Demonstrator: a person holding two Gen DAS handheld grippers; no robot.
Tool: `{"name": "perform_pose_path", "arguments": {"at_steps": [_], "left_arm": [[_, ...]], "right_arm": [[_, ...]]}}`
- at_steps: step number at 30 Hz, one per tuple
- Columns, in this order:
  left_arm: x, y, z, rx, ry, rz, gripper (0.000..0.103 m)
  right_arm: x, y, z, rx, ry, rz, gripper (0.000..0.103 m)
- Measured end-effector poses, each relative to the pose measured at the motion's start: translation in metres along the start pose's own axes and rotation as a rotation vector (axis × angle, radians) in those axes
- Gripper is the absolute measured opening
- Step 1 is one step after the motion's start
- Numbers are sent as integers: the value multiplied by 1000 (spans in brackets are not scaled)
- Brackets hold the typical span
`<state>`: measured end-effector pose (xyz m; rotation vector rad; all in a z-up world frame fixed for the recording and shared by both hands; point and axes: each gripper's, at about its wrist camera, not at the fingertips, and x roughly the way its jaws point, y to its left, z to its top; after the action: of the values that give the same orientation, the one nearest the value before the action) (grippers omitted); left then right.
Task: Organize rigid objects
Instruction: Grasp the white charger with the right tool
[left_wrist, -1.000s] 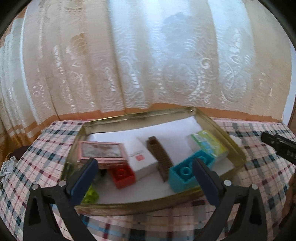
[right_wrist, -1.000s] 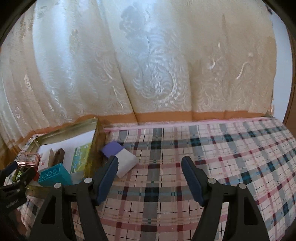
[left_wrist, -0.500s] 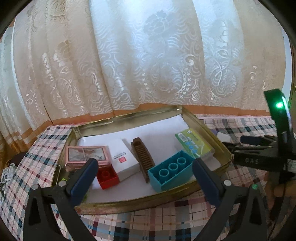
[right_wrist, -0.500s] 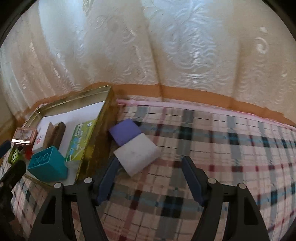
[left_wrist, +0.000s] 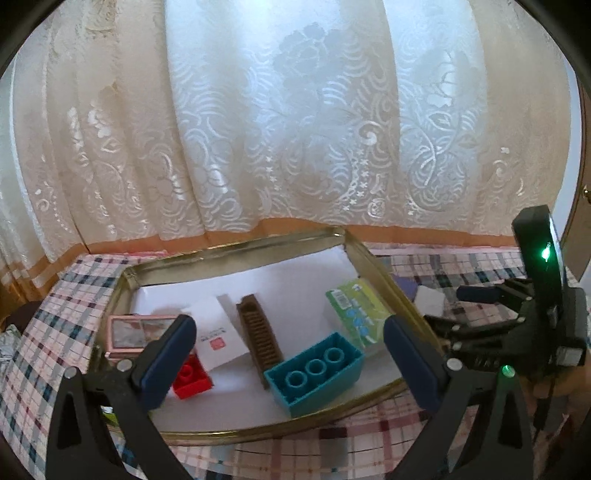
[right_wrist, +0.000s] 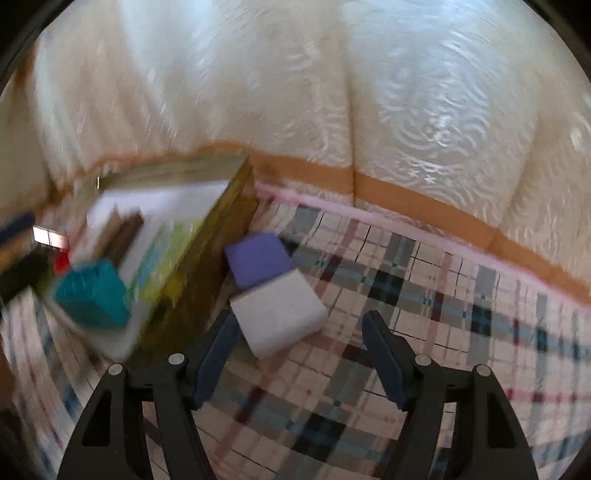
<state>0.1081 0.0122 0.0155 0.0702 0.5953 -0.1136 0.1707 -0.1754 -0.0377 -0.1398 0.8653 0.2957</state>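
Observation:
A gold-rimmed tray on the plaid tablecloth holds a teal brick, a red brick, a brown comb, a white box, a green packet and a pink framed tin. My left gripper hovers open over the tray's near edge, holding nothing. Just right of the tray lie a white block and a purple block. My right gripper is open just short of the white block, its left finger close beside it.
A lace curtain hangs right behind the table. Open plaid cloth stretches to the right of the blocks. The right gripper's body shows at the right of the left wrist view, next to the tray's right rim.
The right gripper has rolled, tipped down and closed in on the white and purple blocks. The left gripper has drawn back a little from the tray. Both stayed open.

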Motion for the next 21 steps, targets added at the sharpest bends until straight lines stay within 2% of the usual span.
{"name": "perform_pose_path", "arguments": {"at_steps": [3,6,11,12,13,14,15,18,21], "left_arm": [[2,-4,0,3,0,0,103],[7,-5,1,-16,12,0,103],[9,-10,6,-15,13,2,103],[8,-12,8,-12,10,4,103],[7,-14,9,-9,6,6,103],[7,-16,11,-8,1,7,103],[7,-20,13,-8,-1,8,103],[10,-34,20,-14,8,0,103],[11,-62,27,5,-1,-13,103]], "right_arm": [[0,-2,0,-4,2,-21,72],[5,-2,4,10,-15,36,72],[15,-3,8,12,9,55,71],[19,-7,6,29,37,55,63],[17,-9,6,24,29,40,57],[16,-10,5,21,37,29,46],[14,-13,3,20,38,14,42],[9,-29,-1,75,38,4,41],[3,-45,-7,125,37,-44,41]]}}
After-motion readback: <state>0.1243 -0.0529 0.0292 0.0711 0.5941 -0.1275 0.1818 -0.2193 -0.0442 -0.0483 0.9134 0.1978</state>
